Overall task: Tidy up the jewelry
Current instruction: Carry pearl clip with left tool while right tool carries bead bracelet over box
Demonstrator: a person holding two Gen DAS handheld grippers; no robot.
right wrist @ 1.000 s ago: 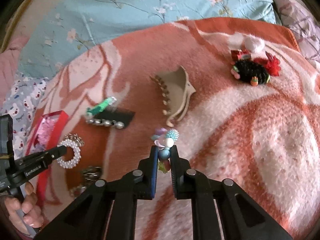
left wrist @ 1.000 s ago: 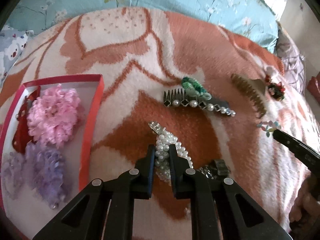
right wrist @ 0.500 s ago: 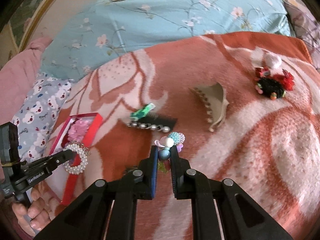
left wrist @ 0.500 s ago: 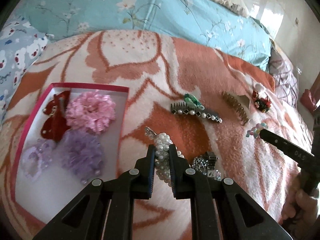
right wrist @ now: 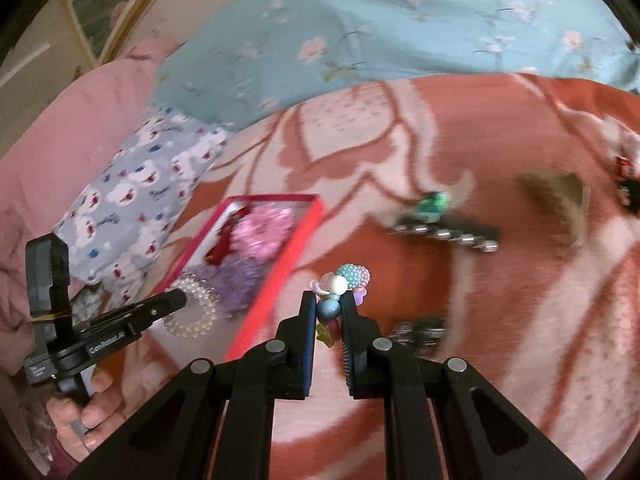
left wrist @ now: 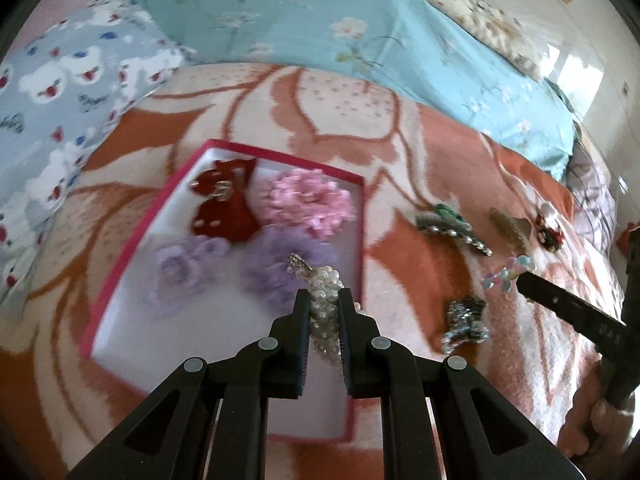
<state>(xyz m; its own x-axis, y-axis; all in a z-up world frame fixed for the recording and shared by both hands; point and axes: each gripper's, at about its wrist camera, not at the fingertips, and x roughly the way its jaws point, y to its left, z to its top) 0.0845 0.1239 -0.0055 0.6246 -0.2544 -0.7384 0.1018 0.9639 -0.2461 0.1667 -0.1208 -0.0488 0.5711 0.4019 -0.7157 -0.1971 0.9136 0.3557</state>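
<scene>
My left gripper (left wrist: 325, 300) is shut on a white pearl hair ring (left wrist: 326, 286) and holds it over the near right part of the red-rimmed white box (left wrist: 120, 276). The box holds a pink flower (left wrist: 308, 202), a red bow (left wrist: 226, 204) and two purple pieces (left wrist: 276, 268). My right gripper (right wrist: 329, 304) is shut on a colourful beaded hair tie (right wrist: 346, 278), held above the blanket just right of the box (right wrist: 280, 264). The left gripper with the pearl ring (right wrist: 192, 312) also shows in the right wrist view.
On the orange and white blanket lie a silver sparkly clip (left wrist: 466, 320), a black rhinestone comb with a green tie (left wrist: 452, 226), a beige claw clip (left wrist: 508, 224) and a red-black hair tie (left wrist: 550, 232). Blue and bear-print pillows (left wrist: 60, 92) lie behind the box.
Both grippers have moved left toward the box with their pieces. The pearl ring is now over the box; the beaded tie is now beside its right rim.
</scene>
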